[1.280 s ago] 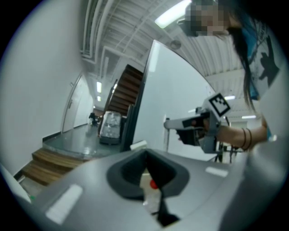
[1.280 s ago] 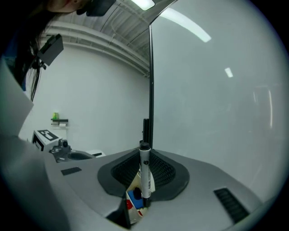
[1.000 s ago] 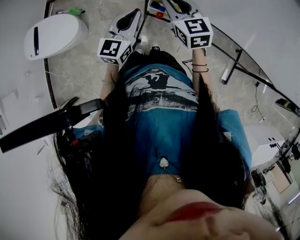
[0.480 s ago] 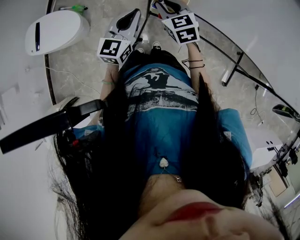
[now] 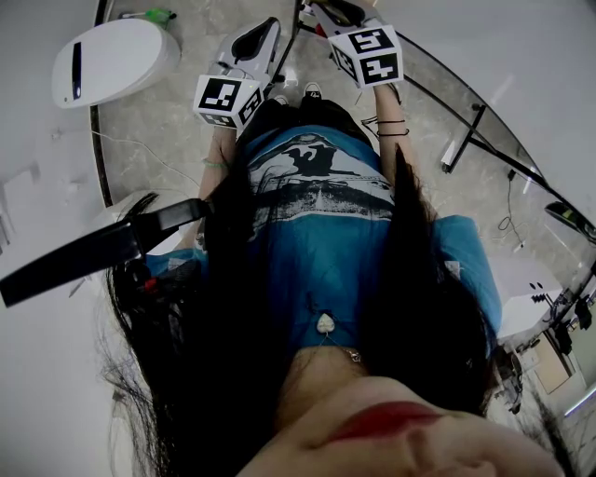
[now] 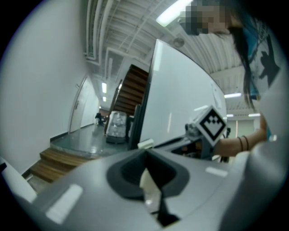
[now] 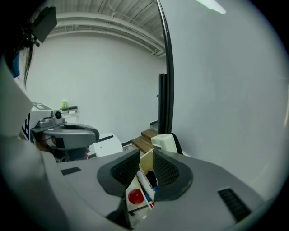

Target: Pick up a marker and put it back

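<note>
Between the jaws of my right gripper lies a white marker with a blue end, slanting along the gap and touching the left pad. Right under it a cream holder carries a red-capped marker and a dark one. These jaws have just been opening slightly, with the marker still between them. In the head view the right gripper reaches to the top edge, its marker cube behind it. My left gripper hangs beside it, shut and with nothing in it.
A big whiteboard stands just ahead, on a black post. A white rounded machine and a green-capped thing sit on the floor at left. Wooden steps lie beyond. The person's hair and blue shirt fill the head view.
The right gripper has moved toward the top left of the head view and down over the holder, covering the red and blue markers seen there before. The left gripper has stayed put.
</note>
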A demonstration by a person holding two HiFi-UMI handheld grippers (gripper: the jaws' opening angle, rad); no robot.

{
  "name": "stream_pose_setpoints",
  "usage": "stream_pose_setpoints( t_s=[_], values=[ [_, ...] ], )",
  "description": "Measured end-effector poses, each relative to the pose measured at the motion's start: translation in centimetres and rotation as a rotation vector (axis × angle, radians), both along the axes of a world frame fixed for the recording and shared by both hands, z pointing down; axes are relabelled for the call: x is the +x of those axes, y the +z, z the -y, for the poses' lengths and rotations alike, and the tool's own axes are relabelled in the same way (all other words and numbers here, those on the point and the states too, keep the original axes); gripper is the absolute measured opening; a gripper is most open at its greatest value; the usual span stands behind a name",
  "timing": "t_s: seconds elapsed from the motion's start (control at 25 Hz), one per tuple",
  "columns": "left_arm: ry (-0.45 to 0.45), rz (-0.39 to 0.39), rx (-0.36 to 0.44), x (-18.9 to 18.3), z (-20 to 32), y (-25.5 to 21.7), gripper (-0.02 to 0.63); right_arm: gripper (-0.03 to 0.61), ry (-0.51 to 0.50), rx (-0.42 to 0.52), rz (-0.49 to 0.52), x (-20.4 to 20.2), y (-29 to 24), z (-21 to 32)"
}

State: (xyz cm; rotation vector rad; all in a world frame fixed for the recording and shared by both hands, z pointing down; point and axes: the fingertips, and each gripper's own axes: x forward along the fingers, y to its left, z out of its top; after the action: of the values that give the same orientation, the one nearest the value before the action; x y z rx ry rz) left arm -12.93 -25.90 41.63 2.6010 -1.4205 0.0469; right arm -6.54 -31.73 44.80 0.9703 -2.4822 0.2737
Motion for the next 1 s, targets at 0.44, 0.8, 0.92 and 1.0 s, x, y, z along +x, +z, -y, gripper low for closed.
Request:
stream_pose_setpoints(
  t_s=[0.44,0.8,0.92,1.0],
  values=[
    [0.037,-0.009,0.004,0.3,-2.1,-0.4,0.003,0.074,0.089,-0.023,0.171,1.0,-2.4,-2.7],
    [0.124,-0.02,-0.032,1.5,-6.4,0.9,0.003,0.074,0.212,-0.061,0.274,2.5,-2.2,-8.6],
    [0.145,-0.012,-0.041,1.8,-8.5,1.4,0.003,0.074,0.228,-0.07,0.284,2.7,-1.6,-11.0],
    [0.148,-0.008,-0.044,1.8,-9.9,1.5,0.003,0.074,0.227,-0.073,0.29,2.6,-1.6,-12.3]
  ],
)
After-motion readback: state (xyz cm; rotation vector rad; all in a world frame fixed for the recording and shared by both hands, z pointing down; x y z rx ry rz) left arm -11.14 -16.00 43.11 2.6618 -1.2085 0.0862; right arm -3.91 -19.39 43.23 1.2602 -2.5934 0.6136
